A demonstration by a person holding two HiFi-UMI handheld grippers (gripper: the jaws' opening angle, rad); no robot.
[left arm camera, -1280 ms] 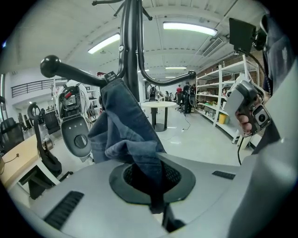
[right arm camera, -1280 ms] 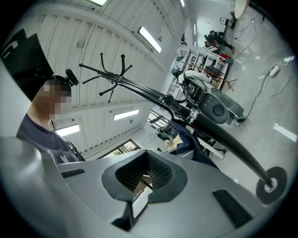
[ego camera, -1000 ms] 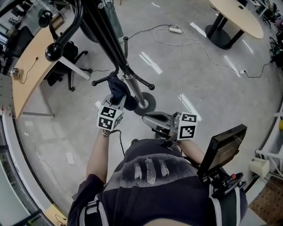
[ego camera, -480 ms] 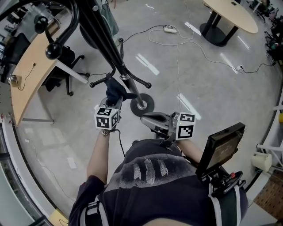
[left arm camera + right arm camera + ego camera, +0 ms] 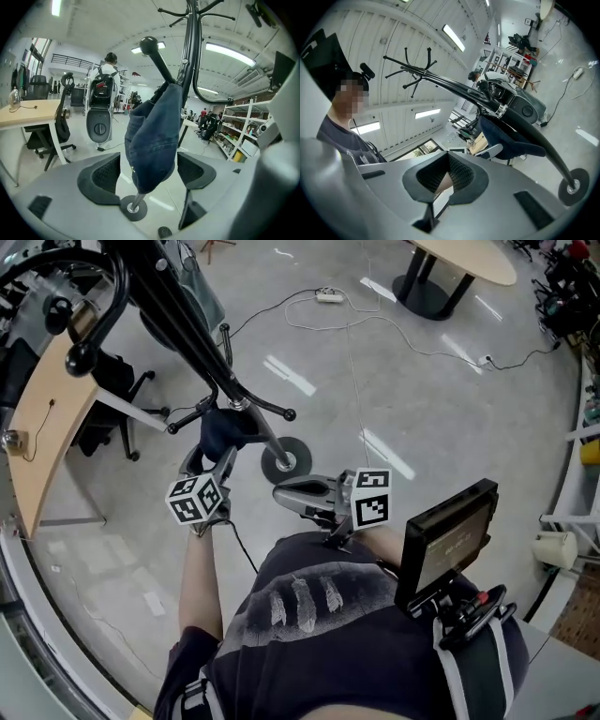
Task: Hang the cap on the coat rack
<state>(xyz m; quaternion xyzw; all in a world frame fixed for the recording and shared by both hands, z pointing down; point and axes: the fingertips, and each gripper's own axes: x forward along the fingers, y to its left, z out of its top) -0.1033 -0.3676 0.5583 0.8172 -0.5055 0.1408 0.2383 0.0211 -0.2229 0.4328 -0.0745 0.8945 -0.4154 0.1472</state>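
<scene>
The left gripper [image 5: 147,174] has just been opening its jaws. A second ago they were closed on the dark blue cap [image 5: 152,136] against the coat rack [image 5: 190,56]. Now they stand wide, one pad on either side of the cap with floor showing between pad and cloth, so the cap is released. In the head view this gripper's marker cube has rolled to show other faces, and the gripper has drawn a little back from the rack toward the person.

The cap hangs by its crown on a ball-tipped peg [image 5: 150,44] that slants up out of it, just beside the rack's black pole. Its lower edge droops in front of the round base [image 5: 132,208] on the grey floor [image 5: 422,409].

The right gripper [image 5: 447,180] is where it was, level in front of the person's chest [image 5: 309,615]. Its jaws are clenched together with nothing between them. Its view looks along the tilted-looking pole to the cap and the base.

The whole head view has slid since the earlier frame: the rack, the base and the white cables [image 5: 375,329] on the floor sit further left. A wooden desk [image 5: 47,427] and a black office chair [image 5: 103,418] stand to the left of the rack, well apart from the cap.
</scene>
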